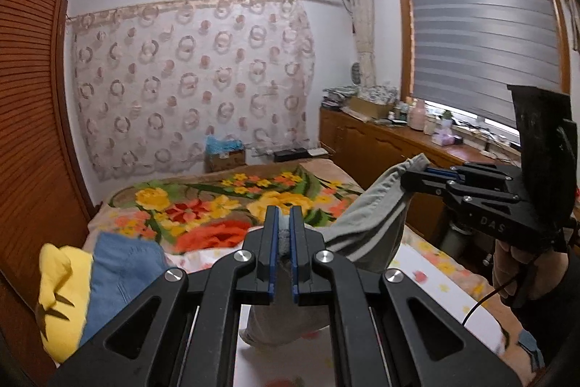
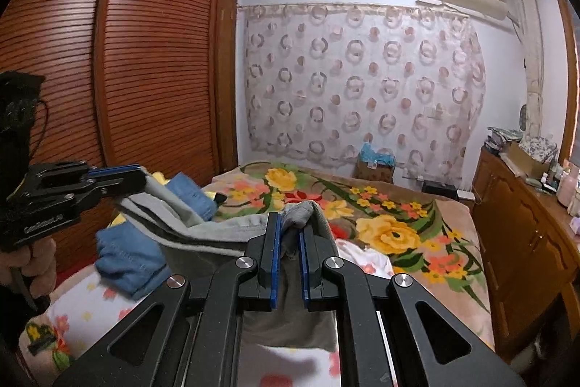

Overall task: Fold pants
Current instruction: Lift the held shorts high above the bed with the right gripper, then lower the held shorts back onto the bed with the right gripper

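L gripper [image 1: 284, 223] + R gripper [image 2: 290, 227] both clamped on grey pants [image 1: 366, 216], held above floral bed [image 1: 203, 202]; blue/yellow clothes [image 1: 119, 271] beside.

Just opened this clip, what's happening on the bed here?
A person holds a gripper in each hand, and both are clamped on a pair of grey pants. The left gripper pinches one bunch of the fabric, the right gripper another, and the cloth hangs stretched between them above the flowered blanket on the bed. No fold is laid down yet. A blue garment and a yellow one lie piled at the bed's left side, by the wooden wardrobe.
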